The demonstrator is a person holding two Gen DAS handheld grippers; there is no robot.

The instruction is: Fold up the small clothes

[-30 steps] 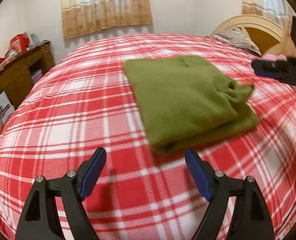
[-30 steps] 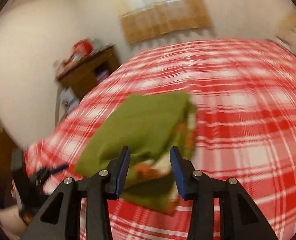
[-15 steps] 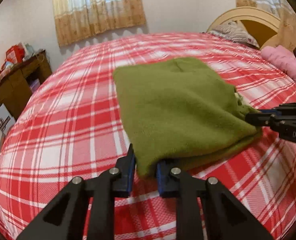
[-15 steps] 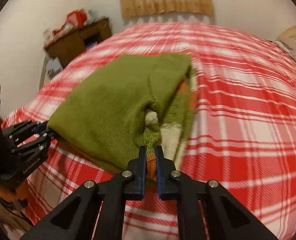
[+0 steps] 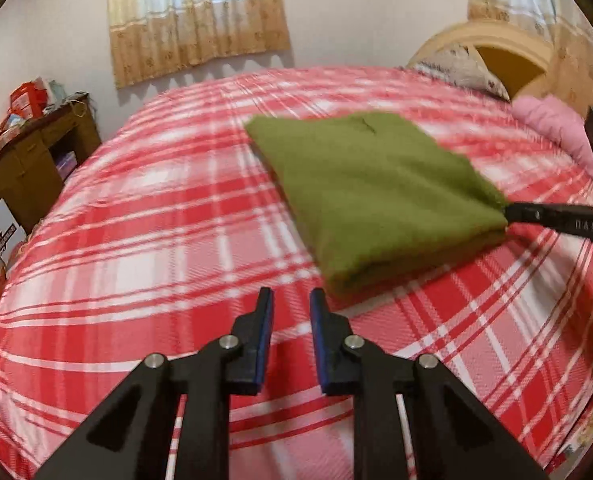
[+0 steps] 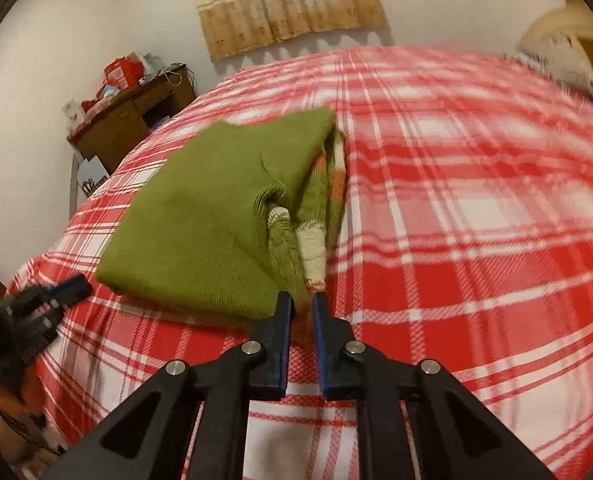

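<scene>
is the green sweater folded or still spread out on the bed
Folded. The green sweater lies as a compact rectangle on the plaid bedspread, with stacked layers and striped knit showing along its open edge.

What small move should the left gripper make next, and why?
Probably open the left gripper and ease it to the near corner of the green sweater. Its jaws have just been closing, yet nothing is between them and that corner lies just ahead, while the right gripper pinches its own corner.
</scene>
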